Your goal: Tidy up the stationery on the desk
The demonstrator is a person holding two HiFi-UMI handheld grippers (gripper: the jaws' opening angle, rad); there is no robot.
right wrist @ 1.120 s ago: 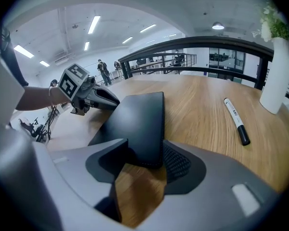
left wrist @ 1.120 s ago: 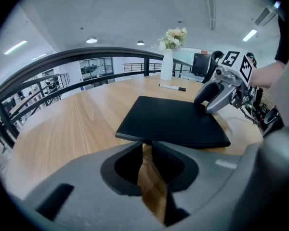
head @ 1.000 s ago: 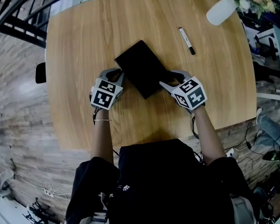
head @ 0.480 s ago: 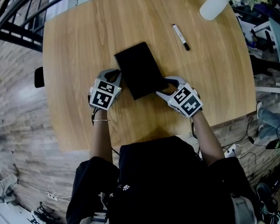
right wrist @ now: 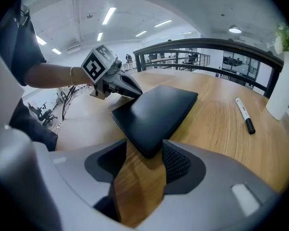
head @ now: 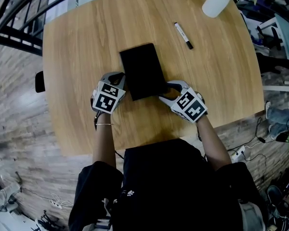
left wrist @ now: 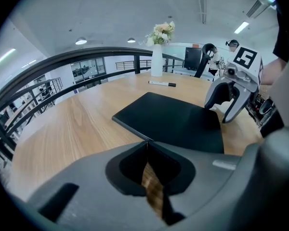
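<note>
notebook corner sits unpinched between right gripper jaws just spread wide, left gripper jaws just pressed together empty beside it, marker lying beyond, so tidying seems barely begun.

The pale, round-cornered wooden table shows smooth, satin grain. At its middle, the flat black rectangular notebook looks matt. The grey plastic right gripper has a dimpled black pad.

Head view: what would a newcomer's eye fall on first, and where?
A black notebook lies in the middle of the wooden table. A gripper sits at each near corner: the left gripper shut, the right gripper with jaws just opened around the corner. A marker and white vase are at the far right.
</note>
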